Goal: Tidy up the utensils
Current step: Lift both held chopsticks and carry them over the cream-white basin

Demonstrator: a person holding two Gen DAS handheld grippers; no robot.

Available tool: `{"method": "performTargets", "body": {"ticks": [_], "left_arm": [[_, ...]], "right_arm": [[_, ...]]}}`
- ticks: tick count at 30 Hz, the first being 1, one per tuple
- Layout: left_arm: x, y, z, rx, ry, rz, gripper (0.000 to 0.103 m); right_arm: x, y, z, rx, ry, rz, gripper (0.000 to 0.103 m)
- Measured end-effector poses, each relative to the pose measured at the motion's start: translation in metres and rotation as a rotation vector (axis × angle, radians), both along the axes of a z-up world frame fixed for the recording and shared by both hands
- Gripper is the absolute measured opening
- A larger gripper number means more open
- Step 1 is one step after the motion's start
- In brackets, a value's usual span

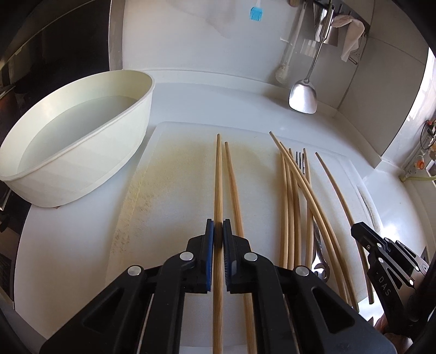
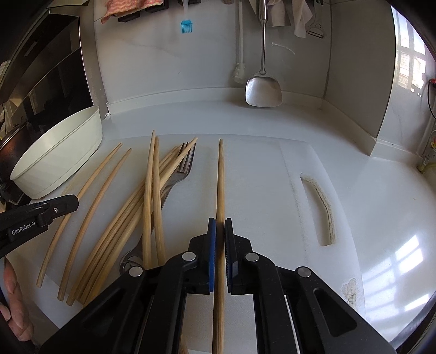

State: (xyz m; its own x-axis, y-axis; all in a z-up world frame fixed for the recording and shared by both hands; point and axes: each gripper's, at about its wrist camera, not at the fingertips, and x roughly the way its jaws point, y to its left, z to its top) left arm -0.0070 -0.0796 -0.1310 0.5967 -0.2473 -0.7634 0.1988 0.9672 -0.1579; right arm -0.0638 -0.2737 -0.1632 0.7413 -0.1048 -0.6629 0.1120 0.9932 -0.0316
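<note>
My left gripper [image 1: 218, 223] is shut on one bamboo chopstick [image 1: 218, 174] that points away over the white cutting board [image 1: 169, 168]; a second chopstick [image 1: 233, 185] lies just to its right. My right gripper [image 2: 220, 222] is shut on another single chopstick [image 2: 220, 174], apart from the rest. A pile of several chopsticks [image 2: 128, 212] lies over a metal fork [image 2: 182, 168] on the board's middle; the pile also shows in the left wrist view [image 1: 297, 190]. The right gripper shows at the left view's right edge [image 1: 362, 231], the left gripper at the right view's left edge [image 2: 68, 203].
A cream oval tub [image 1: 81, 152] holding water stands left of the board. A steel spatula [image 2: 263, 89], a white brush [image 2: 239, 73] and a blue silicone brush [image 2: 186, 26] hang on the back wall. The board has a handle slot [image 2: 321, 209] at right.
</note>
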Motion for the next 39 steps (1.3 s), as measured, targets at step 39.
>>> {"method": "performTargets", "body": {"ticks": [39], "left_arm": [[0.105, 0.233, 0.138, 0.04, -0.04, 0.1, 0.007]], "right_arm": [[0.126, 0.251, 0.118, 0.08, -0.048, 0.165, 0.006]]}}
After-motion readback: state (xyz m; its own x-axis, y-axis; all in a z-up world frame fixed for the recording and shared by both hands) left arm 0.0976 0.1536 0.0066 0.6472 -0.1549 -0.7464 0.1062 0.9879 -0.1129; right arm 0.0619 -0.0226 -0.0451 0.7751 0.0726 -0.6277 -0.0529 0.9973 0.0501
